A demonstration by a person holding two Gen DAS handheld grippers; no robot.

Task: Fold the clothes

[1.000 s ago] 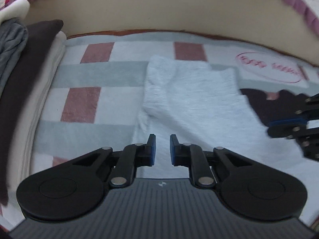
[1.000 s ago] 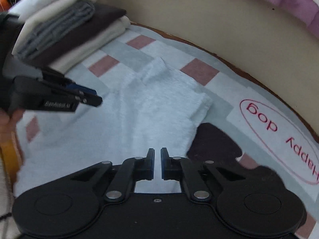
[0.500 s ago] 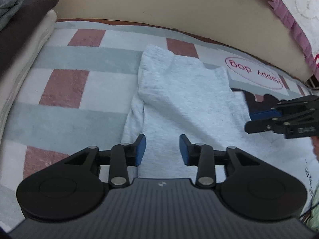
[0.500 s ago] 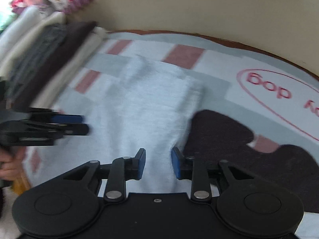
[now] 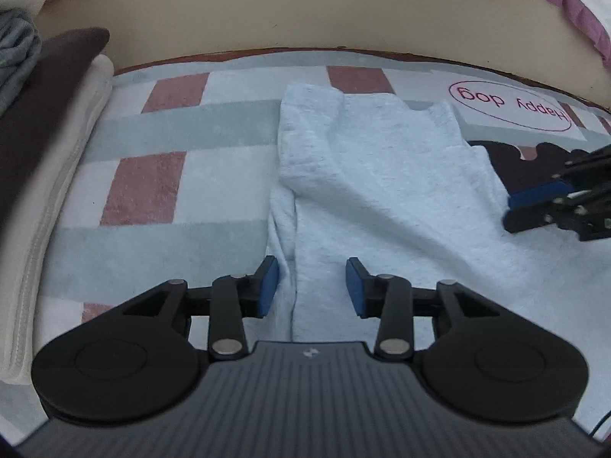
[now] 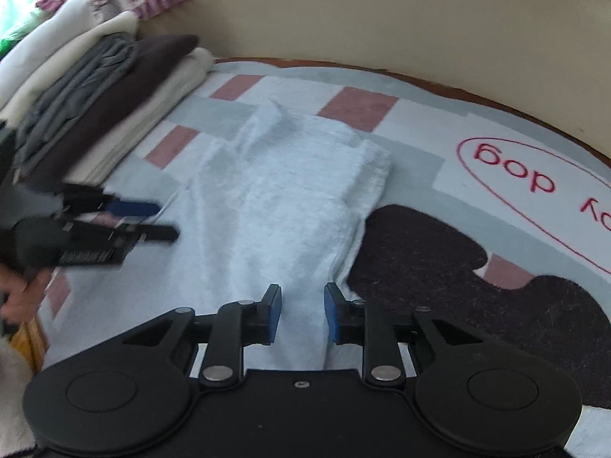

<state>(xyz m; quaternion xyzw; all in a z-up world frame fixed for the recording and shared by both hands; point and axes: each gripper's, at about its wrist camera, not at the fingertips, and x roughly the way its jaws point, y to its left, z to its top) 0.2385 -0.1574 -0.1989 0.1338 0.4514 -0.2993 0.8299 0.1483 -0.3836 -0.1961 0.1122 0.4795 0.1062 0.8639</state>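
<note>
A pale grey-white garment [image 5: 382,191] lies partly folded on the checked rug, with a folded edge running along its left side; it also shows in the right wrist view [image 6: 282,198]. My left gripper [image 5: 311,286] is open and empty, low over the garment's near left edge, and it appears at the left of the right wrist view [image 6: 152,221]. My right gripper [image 6: 301,313] is open and empty over the garment's near right edge, and it shows at the right of the left wrist view [image 5: 542,206].
A stack of folded clothes [image 6: 99,114] in white, grey, dark brown and cream stands at the left [image 5: 46,145]. The rug [image 5: 152,175] has pink and grey squares, a dark dog shape [image 6: 439,259] and a "Happy dog" oval [image 5: 511,107]. A beige wall [image 5: 305,11] runs behind.
Both grippers have opened from nearly shut. Both have moved down toward the near end of the garment, left at its left edge, right at its right edge.
</note>
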